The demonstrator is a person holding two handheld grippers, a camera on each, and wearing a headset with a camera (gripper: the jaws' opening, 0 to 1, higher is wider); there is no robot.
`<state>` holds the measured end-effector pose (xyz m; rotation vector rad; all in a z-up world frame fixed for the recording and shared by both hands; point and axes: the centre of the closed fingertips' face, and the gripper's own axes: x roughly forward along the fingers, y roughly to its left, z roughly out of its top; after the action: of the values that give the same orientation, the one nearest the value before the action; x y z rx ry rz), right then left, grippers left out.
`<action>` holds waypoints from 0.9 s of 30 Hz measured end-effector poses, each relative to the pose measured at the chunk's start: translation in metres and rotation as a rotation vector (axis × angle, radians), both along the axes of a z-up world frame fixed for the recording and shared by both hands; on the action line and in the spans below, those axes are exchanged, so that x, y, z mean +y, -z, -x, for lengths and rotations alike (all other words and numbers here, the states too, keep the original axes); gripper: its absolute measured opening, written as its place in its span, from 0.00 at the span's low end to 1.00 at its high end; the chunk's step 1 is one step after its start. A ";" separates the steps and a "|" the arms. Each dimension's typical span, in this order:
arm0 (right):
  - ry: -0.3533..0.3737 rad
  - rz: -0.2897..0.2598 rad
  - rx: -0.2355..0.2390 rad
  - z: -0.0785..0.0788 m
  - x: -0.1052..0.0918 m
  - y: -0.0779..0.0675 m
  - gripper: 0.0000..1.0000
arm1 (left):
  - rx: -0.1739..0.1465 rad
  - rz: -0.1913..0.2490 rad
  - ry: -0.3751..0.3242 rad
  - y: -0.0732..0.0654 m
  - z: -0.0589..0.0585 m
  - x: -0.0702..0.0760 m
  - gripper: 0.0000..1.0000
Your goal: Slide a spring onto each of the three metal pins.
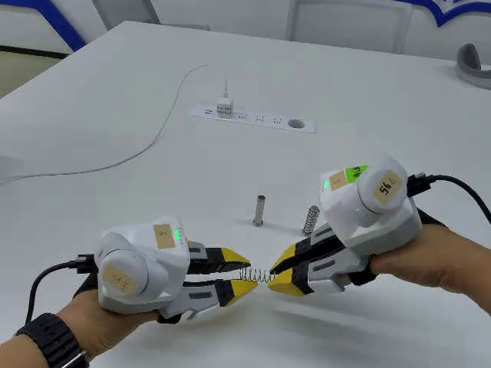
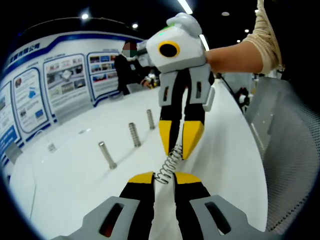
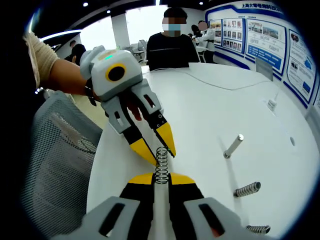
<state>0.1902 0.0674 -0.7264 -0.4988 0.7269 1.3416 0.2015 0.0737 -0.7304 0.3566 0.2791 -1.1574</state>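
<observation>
Silvery slender spring [image 1: 259,274] bridges left claw [image 1: 252,274] and right claw [image 1: 271,277], ends gripped.

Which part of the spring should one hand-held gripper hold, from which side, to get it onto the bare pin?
One end, pinched across the coils from the side. The spring spans between the left hand-held gripper and the right hand-held gripper, one per end. The bare pin stands upright, so the other end's bore should likely stay open.
</observation>
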 end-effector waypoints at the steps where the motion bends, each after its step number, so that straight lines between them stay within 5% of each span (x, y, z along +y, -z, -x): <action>1: -0.001 0.002 0.000 0.000 0.000 -0.001 0.12 | -0.003 -0.001 0.000 0.000 0.000 0.000 0.14; 10: 0.016 -0.016 0.004 -0.001 0.001 -0.014 0.12 | -0.007 0.016 -0.004 -0.003 -0.002 -0.001 0.12; 27: 0.064 -0.134 0.037 -0.007 0.022 -0.037 0.12 | 0.024 0.038 -0.010 -0.002 0.001 -0.003 0.11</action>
<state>0.1973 0.0894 -0.6893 -0.3425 0.6726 1.3324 0.2002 0.0705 -0.7284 0.3080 0.2796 -1.1565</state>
